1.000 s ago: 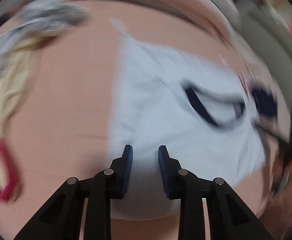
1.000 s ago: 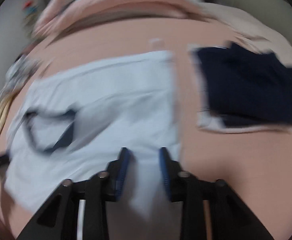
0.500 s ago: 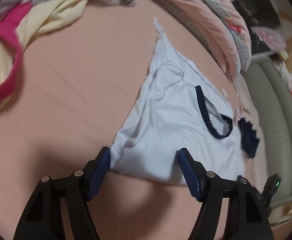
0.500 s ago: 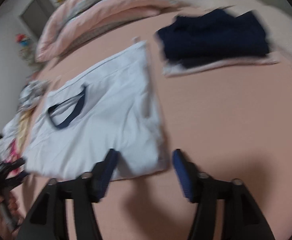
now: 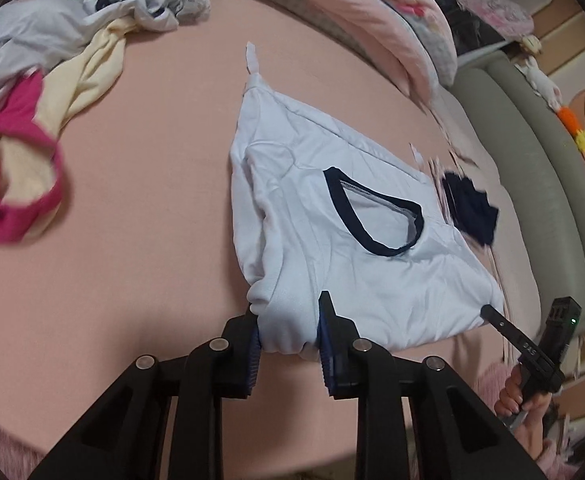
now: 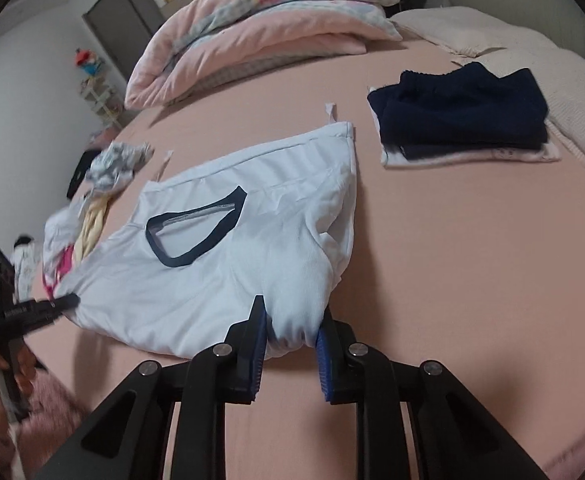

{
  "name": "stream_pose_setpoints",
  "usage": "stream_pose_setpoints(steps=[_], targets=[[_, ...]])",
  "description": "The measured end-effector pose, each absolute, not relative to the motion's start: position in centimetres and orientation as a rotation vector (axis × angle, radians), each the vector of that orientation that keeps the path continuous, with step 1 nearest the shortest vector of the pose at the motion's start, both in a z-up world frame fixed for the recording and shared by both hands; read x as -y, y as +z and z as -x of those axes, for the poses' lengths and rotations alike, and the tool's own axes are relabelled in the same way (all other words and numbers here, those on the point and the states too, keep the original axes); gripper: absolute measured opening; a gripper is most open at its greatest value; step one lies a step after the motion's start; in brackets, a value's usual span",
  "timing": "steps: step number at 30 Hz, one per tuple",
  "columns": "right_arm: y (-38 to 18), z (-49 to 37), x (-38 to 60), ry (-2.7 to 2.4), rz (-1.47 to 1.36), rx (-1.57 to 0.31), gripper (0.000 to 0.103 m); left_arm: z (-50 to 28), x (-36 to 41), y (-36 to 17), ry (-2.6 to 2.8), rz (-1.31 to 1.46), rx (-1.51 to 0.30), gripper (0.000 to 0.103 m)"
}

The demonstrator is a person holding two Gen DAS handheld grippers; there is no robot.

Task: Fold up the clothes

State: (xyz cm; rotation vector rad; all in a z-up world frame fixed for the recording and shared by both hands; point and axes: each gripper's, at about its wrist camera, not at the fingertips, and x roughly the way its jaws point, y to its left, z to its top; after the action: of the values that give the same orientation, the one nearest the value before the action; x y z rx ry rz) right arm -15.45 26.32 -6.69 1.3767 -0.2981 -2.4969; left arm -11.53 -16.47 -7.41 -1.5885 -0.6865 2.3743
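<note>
A white T-shirt (image 5: 332, 240) with a navy collar (image 5: 372, 216) lies spread on the pink bed sheet (image 5: 132, 200). My left gripper (image 5: 288, 332) is shut on the bunched near-left corner of the shirt. In the right wrist view the same shirt (image 6: 232, 272) lies ahead, and my right gripper (image 6: 291, 338) is shut on its bunched near-right corner. Each gripper also shows in the other's view: the right gripper (image 5: 488, 312) at the shirt's far corner, the left gripper (image 6: 64, 302) likewise, both held by hands.
A folded navy stack (image 6: 464, 120) sits on the bed to the right of the shirt. A loose pile of unfolded clothes (image 5: 52, 80) in white, yellow and pink lies to the left. A rolled pink quilt (image 6: 252, 32) lines the far side.
Half a second ago both grippers stood wide open at the shirt's near edge. Both have since closed on its near corners, and the cloth bunches between the pads.
</note>
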Motion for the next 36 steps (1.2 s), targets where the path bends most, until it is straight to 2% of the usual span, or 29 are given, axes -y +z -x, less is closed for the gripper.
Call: stream_pose_setpoints(steps=[3,6,8,9,13,16,18,19,22,25,29,36], targets=[[-9.0,12.6,-27.6,-2.45,-1.511,0.299,0.022,9.4,16.7,-9.1,2.343,1.666,0.679,0.022],[-11.5,10.8,-28.9,-2.431,-1.616,0.312,0.029,7.9,17.8,-9.7,2.342,1.72,0.708,0.034],[-10.7,10.2,-30.4,-2.486,-1.619,0.384,0.032,7.2,18.9,-9.6,2.354,1.746,0.742,0.035],[-9.9,9.9,-30.8,-2.55,-1.601,0.361,0.035,6.8,19.5,-9.6,2.36,1.759,0.759,0.035],[-5.9,9.2,-29.4,-2.744,-1.384,0.047,0.035,7.8,16.8,-4.9,2.561,1.535,0.459,0.033],[-5.1,10.7,-25.4,-2.673,-1.303,-0.084,0.035,10.1,10.7,-5.9,2.496,1.481,0.24,0.033],[-6.8,12.4,-21.8,-2.581,-1.325,-0.139,0.035,11.7,6.6,-6.7,2.441,1.445,0.1,0.032],[-8.2,13.3,-20.9,-2.538,-1.375,-0.14,0.036,11.8,6.8,-7.0,2.436,1.463,0.084,0.023],[-9.9,14.1,-21.7,-2.515,-1.407,-0.199,0.035,11.8,8.4,-8.0,2.429,1.533,0.056,0.016],[-8.9,13.7,-25.4,-2.554,-1.446,-0.181,0.037,11.7,9.9,-9.1,2.419,1.603,0.027,0.016],[-8.1,13.7,-29.1,-2.64,-1.53,-0.172,0.039,12.5,11.0,-7.4,2.47,1.605,0.142,0.016],[-9.5,18.3,-22.0,-2.518,-1.499,-0.23,0.042,16.6,9.3,-9.1,2.462,1.568,0.229,0.016]])
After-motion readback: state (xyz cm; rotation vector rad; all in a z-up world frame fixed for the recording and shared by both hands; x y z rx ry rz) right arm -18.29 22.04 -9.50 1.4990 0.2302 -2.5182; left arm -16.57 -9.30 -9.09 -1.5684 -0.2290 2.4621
